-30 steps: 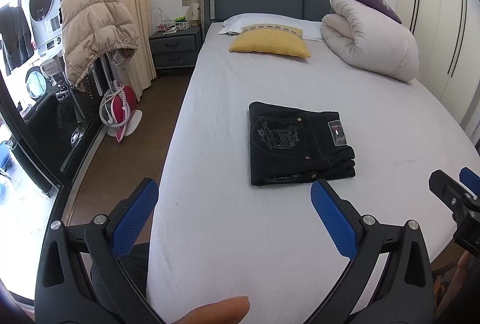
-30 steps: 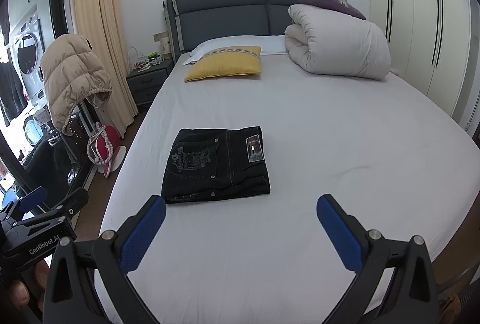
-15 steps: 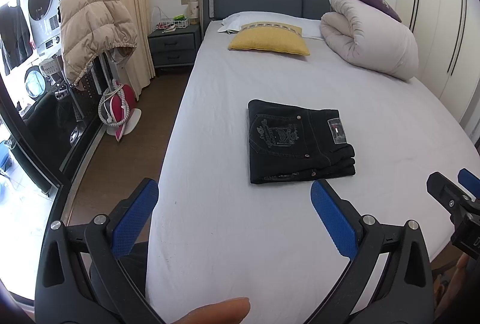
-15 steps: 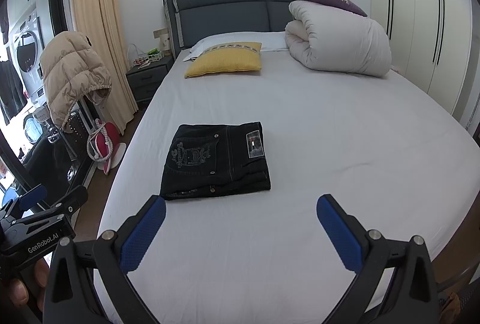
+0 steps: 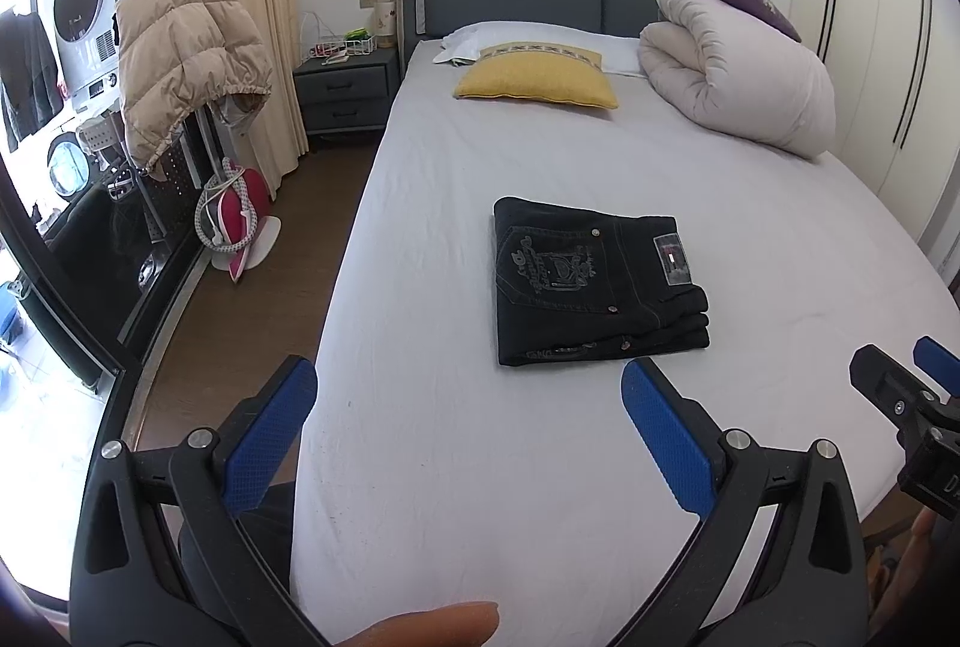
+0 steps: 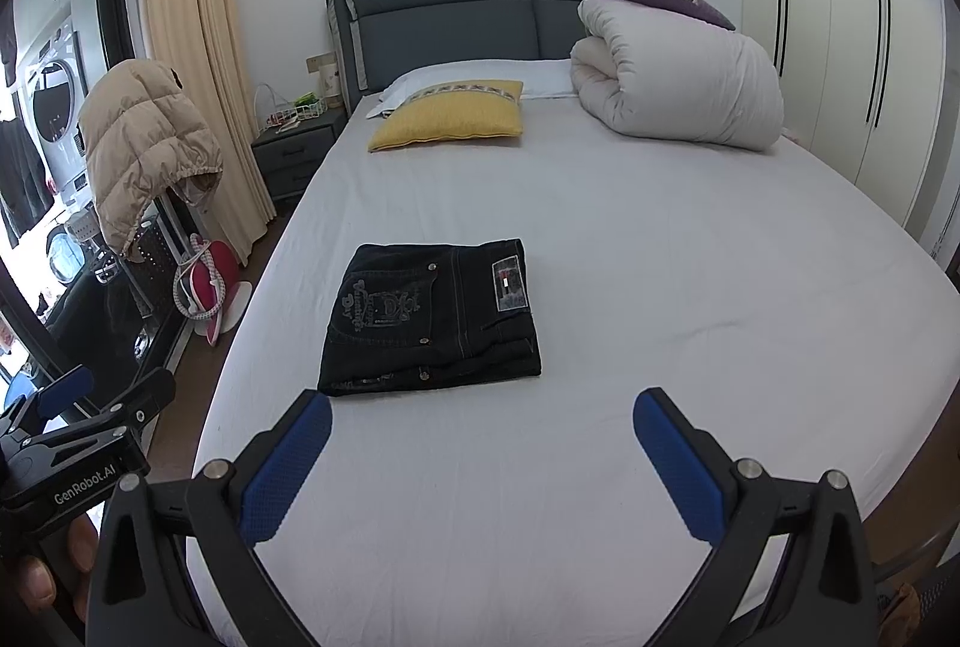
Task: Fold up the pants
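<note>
The pants [image 5: 594, 281] lie as a compact dark rectangle on the bed [image 5: 540, 467], toward its left edge and nearer the foot than the yellow pillow [image 5: 537, 77], back pocket and label facing up. The folding looks finished, so this reads as the closing step. The left claw [image 5: 465, 395] and right claw [image 6: 483, 422] hover wide open and empty above the foot edge. Any next move would only be tidying the stacked edges.

A home bedroom: a made bed [image 6: 660, 239] with padded headboard [image 6: 456, 17], nightstand [image 6: 294, 152], curtain [image 6: 198, 65] and wardrobe doors [image 6: 840, 47]
</note>
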Demonstrator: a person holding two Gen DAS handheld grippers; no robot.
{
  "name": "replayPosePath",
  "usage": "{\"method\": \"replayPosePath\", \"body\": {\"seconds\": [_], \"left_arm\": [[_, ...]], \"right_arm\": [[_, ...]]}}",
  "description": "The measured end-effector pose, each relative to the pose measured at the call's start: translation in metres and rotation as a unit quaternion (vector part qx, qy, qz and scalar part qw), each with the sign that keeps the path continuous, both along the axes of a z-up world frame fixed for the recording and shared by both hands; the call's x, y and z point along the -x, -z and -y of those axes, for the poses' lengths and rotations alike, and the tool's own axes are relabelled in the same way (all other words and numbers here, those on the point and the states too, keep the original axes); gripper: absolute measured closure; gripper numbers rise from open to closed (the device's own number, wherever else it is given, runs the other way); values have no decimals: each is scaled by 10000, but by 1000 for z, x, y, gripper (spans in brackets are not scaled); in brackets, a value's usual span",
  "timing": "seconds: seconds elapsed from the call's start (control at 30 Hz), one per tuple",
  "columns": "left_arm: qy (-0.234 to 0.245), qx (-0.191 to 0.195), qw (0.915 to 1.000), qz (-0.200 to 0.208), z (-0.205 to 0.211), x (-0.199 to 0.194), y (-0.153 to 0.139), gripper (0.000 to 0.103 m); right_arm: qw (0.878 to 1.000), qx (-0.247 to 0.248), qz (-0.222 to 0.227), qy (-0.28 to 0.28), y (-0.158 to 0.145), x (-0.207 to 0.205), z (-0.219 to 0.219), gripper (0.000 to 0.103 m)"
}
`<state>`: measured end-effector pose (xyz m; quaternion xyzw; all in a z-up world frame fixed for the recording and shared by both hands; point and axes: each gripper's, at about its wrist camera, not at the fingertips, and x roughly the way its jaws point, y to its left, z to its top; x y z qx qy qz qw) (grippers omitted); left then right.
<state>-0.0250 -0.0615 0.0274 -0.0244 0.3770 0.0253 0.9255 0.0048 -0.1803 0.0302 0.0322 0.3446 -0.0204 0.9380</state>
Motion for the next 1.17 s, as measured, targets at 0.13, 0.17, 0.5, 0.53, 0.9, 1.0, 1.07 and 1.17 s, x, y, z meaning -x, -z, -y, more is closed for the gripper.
{"method": "replayPosePath", "body": {"seconds": [0.13, 0.17, 0.5, 0.53, 0.9, 1.0, 1.07, 1.17], "left_arm": [[-3, 1, 10000, 0, 0, 0, 0, 0], [-2, 2, 10000, -2, 0, 0, 0, 0], [32, 14, 10000, -32, 1, -2, 4, 0], [37, 18, 10000, -37, 1, -2, 5, 0], [62, 67, 9999, -98, 1, -6, 13, 0], [78, 72, 9999, -85, 0, -8, 12, 0], [77, 55, 9999, -50, -1, -7, 13, 0], [92, 36, 9999, -39, -2, -7, 15, 0]], "right_arm": [[10000, -1, -17, 1, 3, 2, 1, 0], [10000, -2, -17, -1, 2, 1, 1, 0], [10000, 2, -34, -14, 7, 4, 2, 0], [10000, -4, -34, -15, 7, 4, 2, 0], [10000, 13, -67, -54, 14, 6, 4, 0], [9999, 18, -95, -74, 19, 9, 6, 0], [9999, 11, -116, -85, 18, 7, 7, 0], [9999, 4, -135, -97, 19, 10, 8, 0]]}}
